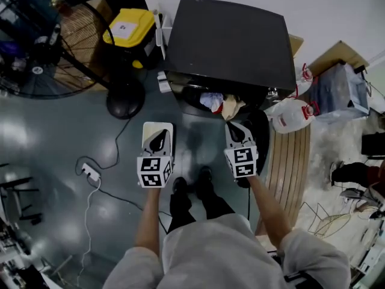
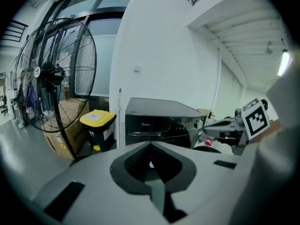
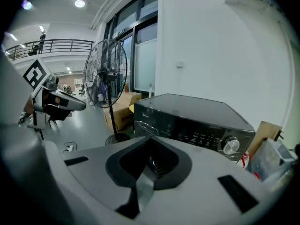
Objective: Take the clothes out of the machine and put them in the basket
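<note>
Your left gripper [image 1: 159,138] and right gripper [image 1: 234,131] both have jaws pressed together, empty, held low before the machine [image 1: 228,41]. Clothes [image 1: 221,104] sit bunched in its front opening, just ahead of the right gripper.

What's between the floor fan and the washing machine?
A yellow-lidded bin stands between floor fan and washing machine, seen in the head view.

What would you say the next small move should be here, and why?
Probably open the right gripper and ease it toward the clothes at the open front of the machine. Its jaws are shut on nothing, and it is the gripper nearer to the clothes.
</note>
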A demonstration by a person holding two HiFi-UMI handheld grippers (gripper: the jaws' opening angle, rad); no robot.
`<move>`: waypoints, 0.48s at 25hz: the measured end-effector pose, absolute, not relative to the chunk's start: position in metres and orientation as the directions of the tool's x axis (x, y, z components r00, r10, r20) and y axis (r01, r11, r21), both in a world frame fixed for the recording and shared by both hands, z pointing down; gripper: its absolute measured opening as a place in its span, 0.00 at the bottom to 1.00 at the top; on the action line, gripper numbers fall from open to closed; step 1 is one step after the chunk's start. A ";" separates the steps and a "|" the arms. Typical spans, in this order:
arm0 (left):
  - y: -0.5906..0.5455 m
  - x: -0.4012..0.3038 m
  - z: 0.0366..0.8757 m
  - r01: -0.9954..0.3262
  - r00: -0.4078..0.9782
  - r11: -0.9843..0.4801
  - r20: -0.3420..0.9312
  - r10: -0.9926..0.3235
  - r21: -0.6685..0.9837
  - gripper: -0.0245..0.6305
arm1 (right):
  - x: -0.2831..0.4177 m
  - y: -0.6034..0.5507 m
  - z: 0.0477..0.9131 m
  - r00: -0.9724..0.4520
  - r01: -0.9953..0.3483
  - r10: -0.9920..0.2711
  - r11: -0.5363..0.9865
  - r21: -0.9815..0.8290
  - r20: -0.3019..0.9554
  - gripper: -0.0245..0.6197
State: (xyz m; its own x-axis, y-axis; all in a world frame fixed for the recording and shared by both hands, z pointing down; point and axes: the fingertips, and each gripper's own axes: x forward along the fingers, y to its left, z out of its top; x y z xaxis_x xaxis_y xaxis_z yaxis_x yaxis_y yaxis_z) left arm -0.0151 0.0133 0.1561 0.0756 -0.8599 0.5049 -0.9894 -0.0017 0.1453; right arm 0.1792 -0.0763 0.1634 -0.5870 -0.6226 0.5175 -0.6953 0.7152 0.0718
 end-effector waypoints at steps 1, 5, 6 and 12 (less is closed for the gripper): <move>0.014 -0.016 0.160 -0.989 0.073 0.002 0.508 -0.858 0.145 0.07 | 0.177 -0.077 0.169 -0.591 -0.691 -0.617 0.720 0.069 0.520 0.08; 0.015 -0.019 0.182 -0.988 0.074 0.007 0.518 -0.852 0.153 0.07 | 0.174 -0.078 0.192 -0.585 -0.687 -0.608 0.723 0.070 0.538 0.08; 0.015 -0.020 0.189 -0.988 0.079 0.005 0.522 -0.849 0.157 0.07 | 0.173 -0.078 0.198 -0.578 -0.689 -0.608 0.721 0.074 0.545 0.08; 0.009 -0.032 0.236 -0.982 0.121 -0.021 0.547 -0.828 0.187 0.07 | 0.167 -0.077 0.228 -0.537 -0.716 -0.631 0.692 0.092 0.559 0.08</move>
State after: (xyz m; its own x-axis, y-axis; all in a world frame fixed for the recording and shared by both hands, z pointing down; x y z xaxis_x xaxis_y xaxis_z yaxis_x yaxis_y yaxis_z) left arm -0.0315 0.0094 0.2356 0.1214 -0.8282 0.5471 -0.9822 -0.0205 0.1869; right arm 0.1666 -0.0770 0.2279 -0.5373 -0.6314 0.5592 -0.7164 0.6916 0.0925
